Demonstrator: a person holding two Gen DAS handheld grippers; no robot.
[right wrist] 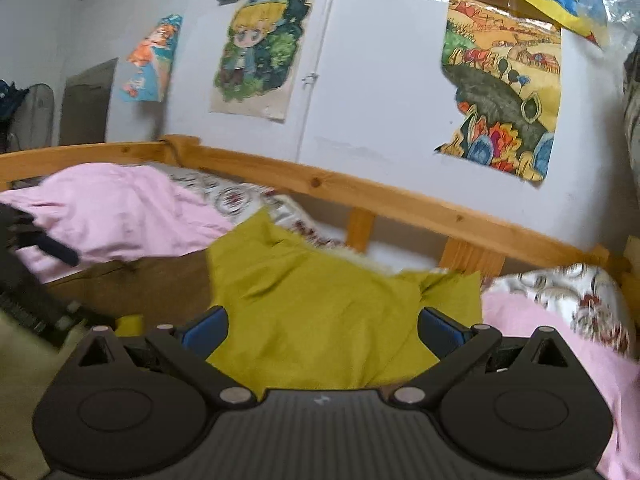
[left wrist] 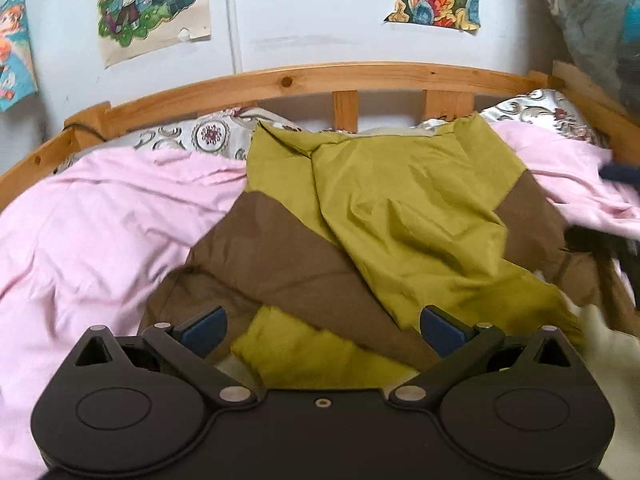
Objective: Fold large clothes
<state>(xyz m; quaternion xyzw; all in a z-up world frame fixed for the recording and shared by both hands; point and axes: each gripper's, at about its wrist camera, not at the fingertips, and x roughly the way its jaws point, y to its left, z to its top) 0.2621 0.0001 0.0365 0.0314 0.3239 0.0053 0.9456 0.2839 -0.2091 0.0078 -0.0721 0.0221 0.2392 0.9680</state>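
A large olive-green and brown garment [left wrist: 380, 216] lies crumpled on the bed, its green part on top and brown panels showing at the left and right. My left gripper [left wrist: 322, 330] is open and empty, just above the garment's near edge. In the right wrist view the green cloth [right wrist: 320, 308] fills the middle, with a brown part [right wrist: 132, 284] to the left. My right gripper [right wrist: 322, 332] is open and empty over the green cloth. The other gripper shows as a dark blur at the left edge [right wrist: 24, 264].
A pink duvet [left wrist: 100, 224] covers the bed on both sides of the garment. A patterned pillow [left wrist: 208, 134] lies by the wooden bed rail [left wrist: 320, 76]. Drawings [right wrist: 500, 92] hang on the white wall behind. A grey fuzzy bundle [left wrist: 592, 20] sits at the upper right.
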